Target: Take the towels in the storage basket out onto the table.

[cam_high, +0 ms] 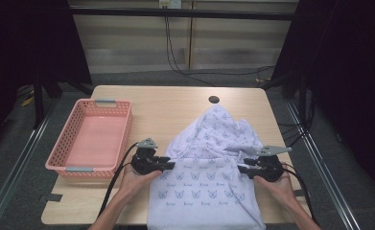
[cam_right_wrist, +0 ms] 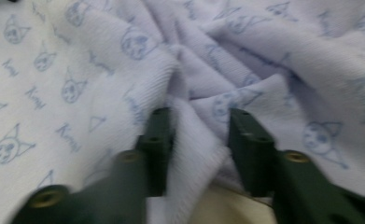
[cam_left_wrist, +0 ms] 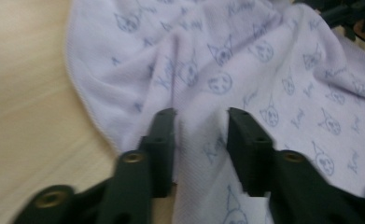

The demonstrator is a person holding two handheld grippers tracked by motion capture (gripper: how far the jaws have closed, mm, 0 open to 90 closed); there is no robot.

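A pale lilac towel (cam_high: 209, 143) printed with small blue cat faces lies rumpled on the wooden table (cam_high: 166, 103), its near end hanging over the front edge. My left gripper (cam_high: 169, 165) sits low at the towel's left edge. In the left gripper view (cam_left_wrist: 201, 116) its jaws stand apart with a raised fold of the towel (cam_left_wrist: 199, 140) between them. My right gripper (cam_high: 240, 168) is at the towel's right side. In the right gripper view (cam_right_wrist: 199, 114) its jaws also straddle a ridge of the towel (cam_right_wrist: 194, 149), with a gap still between them.
A pink plastic basket (cam_high: 55, 160) with nothing in it stands at the table's left side, close to my left hand. A round black cable hole (cam_high: 214, 99) sits near the far edge. Bare wood shows behind the towel and at the front left corner.
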